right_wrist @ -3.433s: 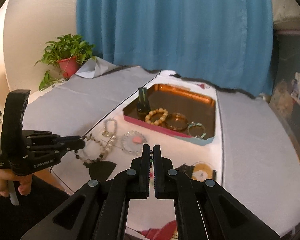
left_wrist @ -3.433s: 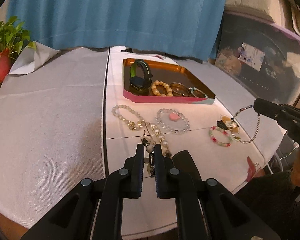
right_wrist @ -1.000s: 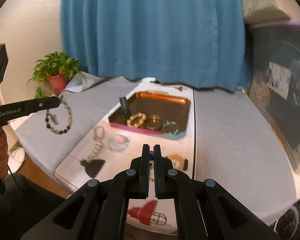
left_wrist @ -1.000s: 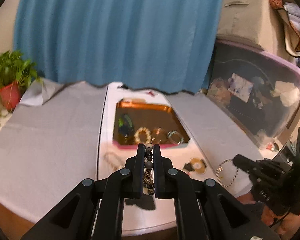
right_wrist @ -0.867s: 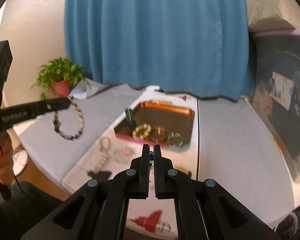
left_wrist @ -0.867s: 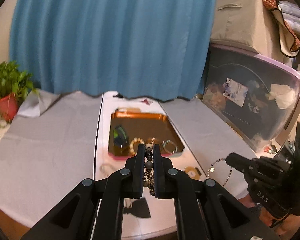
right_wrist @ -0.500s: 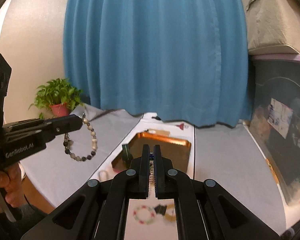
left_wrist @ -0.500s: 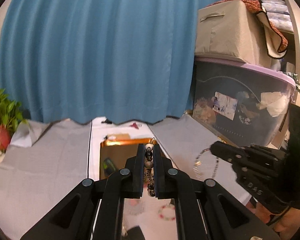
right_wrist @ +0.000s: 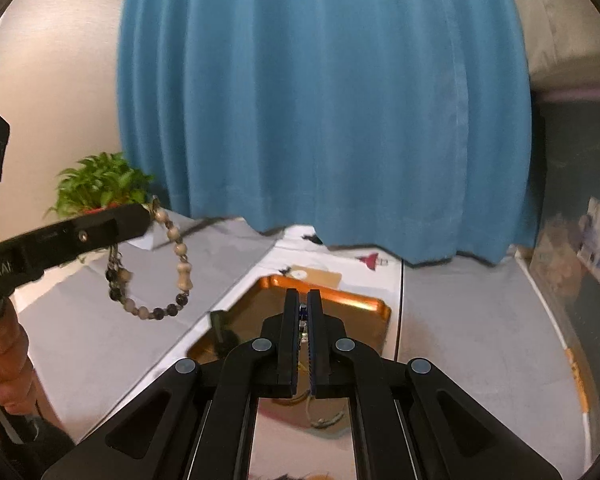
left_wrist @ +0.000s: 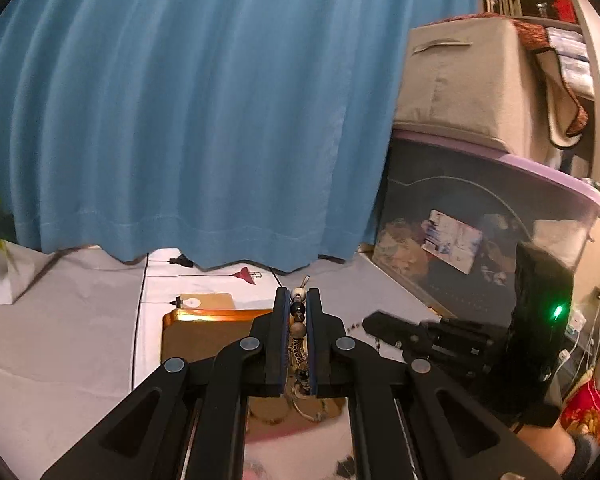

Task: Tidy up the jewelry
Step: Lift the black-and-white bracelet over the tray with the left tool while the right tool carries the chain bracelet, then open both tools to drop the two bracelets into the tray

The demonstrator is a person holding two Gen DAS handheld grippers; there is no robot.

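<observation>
My left gripper (left_wrist: 298, 294) is shut on a beaded bracelet (left_wrist: 298, 328) of pale and dark beads pinched between its pads. In the right wrist view that left gripper (right_wrist: 146, 212) reaches in from the left, and the beaded bracelet (right_wrist: 180, 268) hangs from its tip as a loop. My right gripper (right_wrist: 304, 296) is shut on a thin cord bracelet (right_wrist: 303, 316), of which only a sliver shows between the fingers. Both grippers hover above the orange tray (right_wrist: 340, 294), whose rim (left_wrist: 204, 313) also shows under my left fingers. The right gripper (left_wrist: 370, 322) enters the left wrist view from the right.
A blue curtain (left_wrist: 200, 120) hangs behind the cloth-covered table (left_wrist: 80, 320). A potted plant (right_wrist: 100, 184) stands at the far left. A dark storage bin (left_wrist: 480, 232) with a beige box (left_wrist: 460, 88) on it is at the right. A person's hand (right_wrist: 4, 360) grips the left tool.
Both grippers have moved forward and risen, each still shut on its bracelet. The tray now lies under the fingers, and the loose jewelry on the cloth has slipped out of view.
</observation>
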